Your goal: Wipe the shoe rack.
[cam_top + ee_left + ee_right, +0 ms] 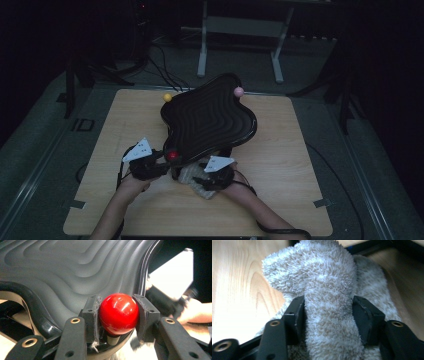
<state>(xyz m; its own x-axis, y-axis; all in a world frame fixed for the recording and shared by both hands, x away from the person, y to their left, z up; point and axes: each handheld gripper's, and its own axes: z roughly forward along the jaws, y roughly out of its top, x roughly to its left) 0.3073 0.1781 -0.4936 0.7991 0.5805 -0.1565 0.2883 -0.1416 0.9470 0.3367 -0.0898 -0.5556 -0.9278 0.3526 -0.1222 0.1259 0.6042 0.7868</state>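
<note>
On the wooden surface [280, 165] stands a black tray [210, 117] with a rippled, stepped top, tilted so that its near edge hangs low towards the person. It has ball-shaped knobs at its corners: a yellow ball [167, 97] at the far left, a pink ball [239, 91] at the far right and a red ball [172, 155] at the near corner.

The left gripper [162, 159] comes in from the lower left, and in the left gripper view its two padded jaws sit on either side of the red ball [118, 313], pressing against it, so it is clamped on that knob. The ball sits on a short pale stem at the tray's rim [37, 312], with the wavy black top rising behind it.

The right gripper [200, 182] lies just beside the left one, under the tray's near edge, over a fluffy beige cloth [192, 177] that lies bunched on the surface. In the right gripper view a thick fold of the cloth [329, 315] runs up between the jaws. The left pad touches the pile, while the right pad stands at the fold's edge with little or no pressure; the jaws look loosened round the cloth and not pinching it. The rest of the cloth spreads out behind on the wood
</note>
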